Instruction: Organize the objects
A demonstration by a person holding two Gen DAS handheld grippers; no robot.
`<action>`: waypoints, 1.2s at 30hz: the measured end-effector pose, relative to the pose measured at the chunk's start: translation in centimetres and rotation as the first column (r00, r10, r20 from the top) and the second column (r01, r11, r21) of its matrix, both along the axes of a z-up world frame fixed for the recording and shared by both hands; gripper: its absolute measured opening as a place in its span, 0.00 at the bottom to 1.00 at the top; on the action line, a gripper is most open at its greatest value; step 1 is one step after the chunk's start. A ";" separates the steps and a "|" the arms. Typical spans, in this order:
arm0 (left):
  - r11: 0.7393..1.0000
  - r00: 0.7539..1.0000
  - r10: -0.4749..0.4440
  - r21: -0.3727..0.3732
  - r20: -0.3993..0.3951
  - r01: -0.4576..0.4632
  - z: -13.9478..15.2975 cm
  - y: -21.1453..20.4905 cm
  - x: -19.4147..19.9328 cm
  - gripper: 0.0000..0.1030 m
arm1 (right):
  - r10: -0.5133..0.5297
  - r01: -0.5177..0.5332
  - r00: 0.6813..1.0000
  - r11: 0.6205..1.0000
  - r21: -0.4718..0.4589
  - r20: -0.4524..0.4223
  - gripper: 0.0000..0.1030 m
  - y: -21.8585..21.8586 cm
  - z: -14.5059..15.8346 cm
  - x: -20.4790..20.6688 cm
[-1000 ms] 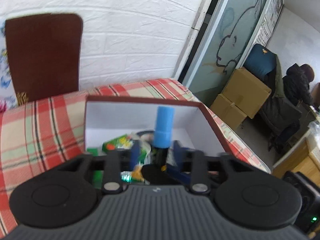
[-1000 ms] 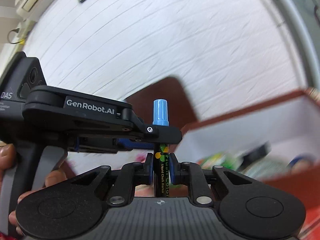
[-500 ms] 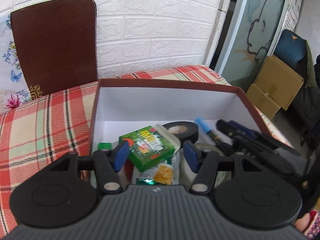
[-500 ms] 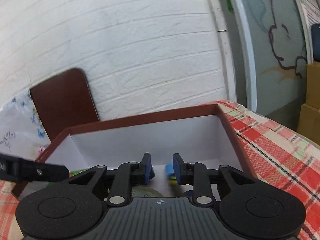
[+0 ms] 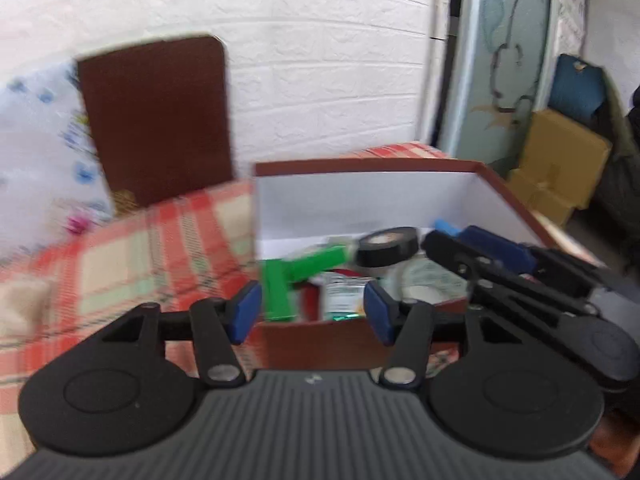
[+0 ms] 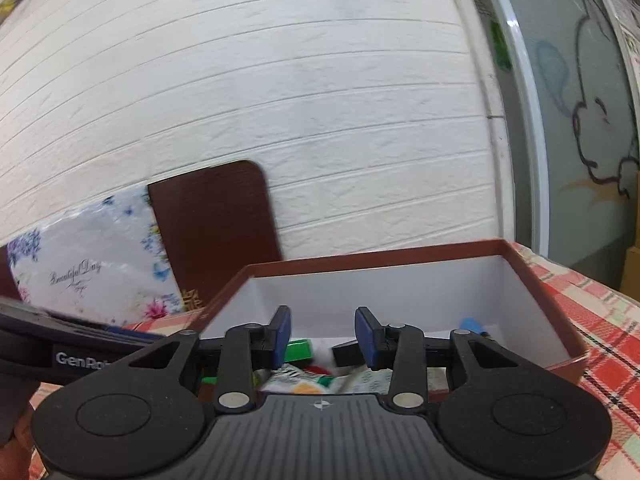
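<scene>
A brown box with white inside walls [image 5: 360, 196] [image 6: 384, 284] stands on the plaid tablecloth. Inside lie a black tape roll [image 5: 387, 245], a green box [image 5: 316, 266], snack packets [image 5: 342, 296] and the blue-capped marker [image 5: 443, 225] [image 6: 472, 325]. My left gripper [image 5: 312, 312] is open and empty at the box's near wall. My right gripper [image 6: 322, 336] is open and empty above the box's near edge. It also shows in the left wrist view [image 5: 500, 268], to the right.
A brown lid [image 5: 156, 120] [image 6: 216, 228] and a floral board [image 6: 88, 272] lean on the white brick wall behind the table. Cardboard boxes [image 5: 556, 164] sit on the floor at the right, past the table edge [image 6: 592, 312].
A second ago both grippers held the blue-capped marker upright. The right gripper then laid it in the box and opened. Both grippers have drawn back from the box, the left shifting leftward.
</scene>
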State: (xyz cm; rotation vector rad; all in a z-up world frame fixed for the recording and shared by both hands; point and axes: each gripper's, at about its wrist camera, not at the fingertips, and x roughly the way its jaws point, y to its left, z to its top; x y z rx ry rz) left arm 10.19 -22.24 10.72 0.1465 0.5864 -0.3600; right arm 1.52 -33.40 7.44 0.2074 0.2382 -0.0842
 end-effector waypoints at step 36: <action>0.764 0.767 0.640 -0.069 -0.039 -0.641 -10.9 33.6 -1.1 0.87 | 0.398 -0.454 0.876 0.871 -0.187 -0.271 0.62 23.7 -3.8 8.1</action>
